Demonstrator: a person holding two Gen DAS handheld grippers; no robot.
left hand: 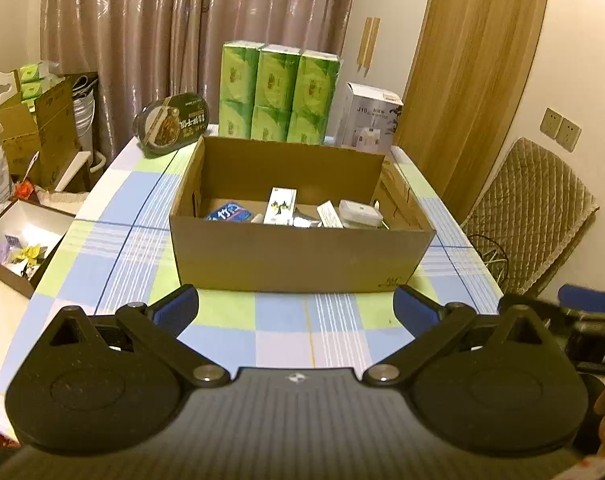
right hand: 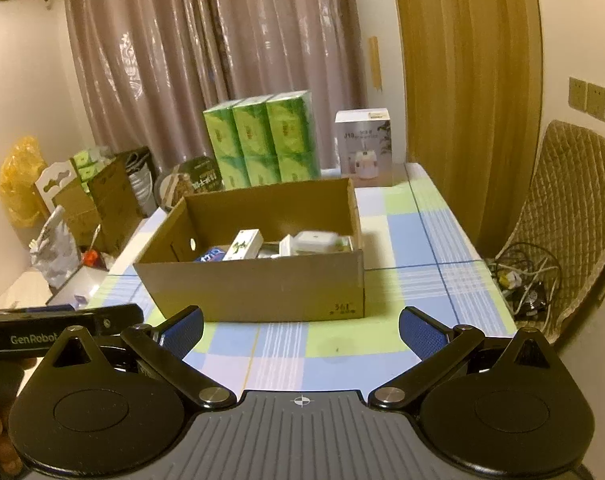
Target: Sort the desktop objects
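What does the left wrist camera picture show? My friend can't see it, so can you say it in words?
An open cardboard box sits on a checked tablecloth, holding a few small packages, with the left tool open and empty in front of it. Behind the box stand green tissue packs, a white carton and a dark oval food tub, before a brown curtain.
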